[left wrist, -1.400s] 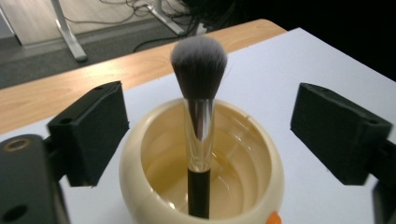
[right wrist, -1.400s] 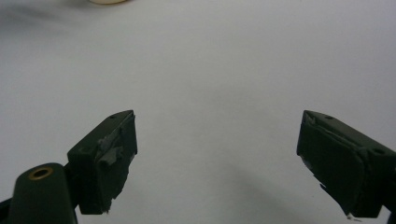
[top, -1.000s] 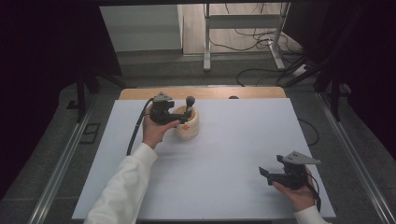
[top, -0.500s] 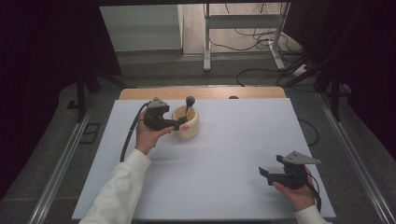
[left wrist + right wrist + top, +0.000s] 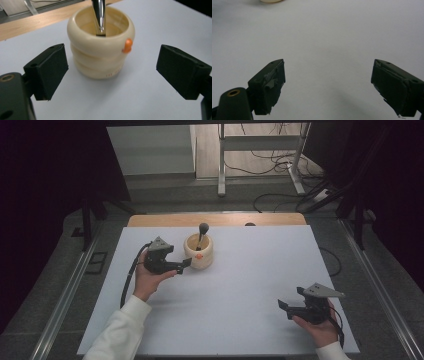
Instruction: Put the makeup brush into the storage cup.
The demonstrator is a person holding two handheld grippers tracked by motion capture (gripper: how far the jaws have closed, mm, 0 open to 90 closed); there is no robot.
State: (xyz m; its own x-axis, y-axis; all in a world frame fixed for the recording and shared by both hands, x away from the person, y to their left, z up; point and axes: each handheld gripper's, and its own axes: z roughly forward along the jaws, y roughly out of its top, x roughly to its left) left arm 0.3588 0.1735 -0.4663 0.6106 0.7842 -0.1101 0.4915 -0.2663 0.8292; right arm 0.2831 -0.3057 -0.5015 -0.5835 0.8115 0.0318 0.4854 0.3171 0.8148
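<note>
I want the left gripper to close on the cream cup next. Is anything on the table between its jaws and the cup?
Nothing visible. The left gripper is open, with bare white table between its jaws and the cream cup. The utensil stands inside the cup, not in the way.

Cream ridged cup (image 5: 101,47): its inner floor is hidden by the near wall. Metal rod (image 5: 99,15) standing in it: cut off by the top edge in the left gripper view; its lower end is lost inside. Faint lettering near the cup's base is too small to read. In the right gripper view, a cream object (image 5: 271,1) is clipped by the top edge.
</note>
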